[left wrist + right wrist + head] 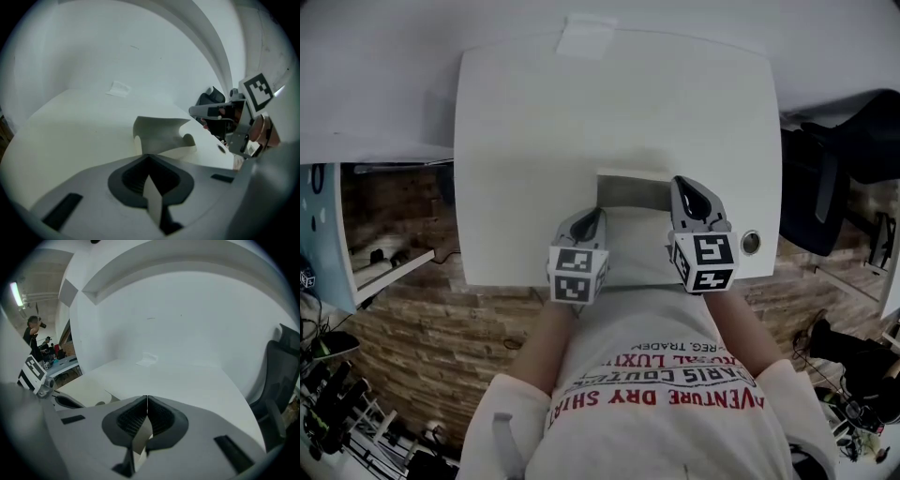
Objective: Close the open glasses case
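The glasses case (pixel 630 192) sits open by the near edge of the surface (pixel 581 112), its lid upright. The left tongs (pixel 598 216) and right tongs (pixel 682 183) flank it, both clenched on nothing. Closing looks unstarted: the lid still needs folding down.

The tabletop (pixel 534 141) is plain white, and so is the scrap of paper (pixel 586 37) on it. The glasses case (pixel 633 192) is pale grey shading to cream. The left tongs (pixel 594 219) and right tongs (pixel 684 190) are light grey with dark grey ribbed pads (pixel 131 180) and black-and-white square markers. The shirt (pixel 666 394) is white with red and black lettering. The floor (pixel 412 347) has a brown brick pattern, and the chair (pixel 844 150) is black.
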Tool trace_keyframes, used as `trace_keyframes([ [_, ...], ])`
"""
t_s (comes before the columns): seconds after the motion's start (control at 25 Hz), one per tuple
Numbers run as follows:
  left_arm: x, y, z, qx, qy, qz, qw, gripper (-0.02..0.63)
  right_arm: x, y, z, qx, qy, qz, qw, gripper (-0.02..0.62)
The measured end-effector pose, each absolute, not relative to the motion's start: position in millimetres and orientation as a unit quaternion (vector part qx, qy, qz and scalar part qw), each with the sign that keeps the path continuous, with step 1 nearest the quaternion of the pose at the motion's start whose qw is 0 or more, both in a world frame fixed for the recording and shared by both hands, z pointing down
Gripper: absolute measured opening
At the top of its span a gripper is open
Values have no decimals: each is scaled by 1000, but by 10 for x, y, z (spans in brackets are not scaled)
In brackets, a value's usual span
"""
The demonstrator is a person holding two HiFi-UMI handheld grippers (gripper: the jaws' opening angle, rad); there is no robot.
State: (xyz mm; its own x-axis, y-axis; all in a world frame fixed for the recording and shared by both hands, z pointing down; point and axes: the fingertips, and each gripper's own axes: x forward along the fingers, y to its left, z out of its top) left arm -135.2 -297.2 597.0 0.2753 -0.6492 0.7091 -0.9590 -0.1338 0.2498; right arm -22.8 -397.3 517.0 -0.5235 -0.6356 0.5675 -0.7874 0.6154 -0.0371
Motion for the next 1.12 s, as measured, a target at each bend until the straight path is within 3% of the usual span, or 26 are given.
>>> trace_keyframes([
  [0.92, -1353, -2991, 5909, 712, -563, 181, 378, 5, -208, -3741, 5365, 414, -849, 164, 284, 12],
  [1.12, -1356, -2976, 5912, 709, -565, 178, 383, 5, -172, -3531, 5561, 403, -838, 186, 317, 12],
])
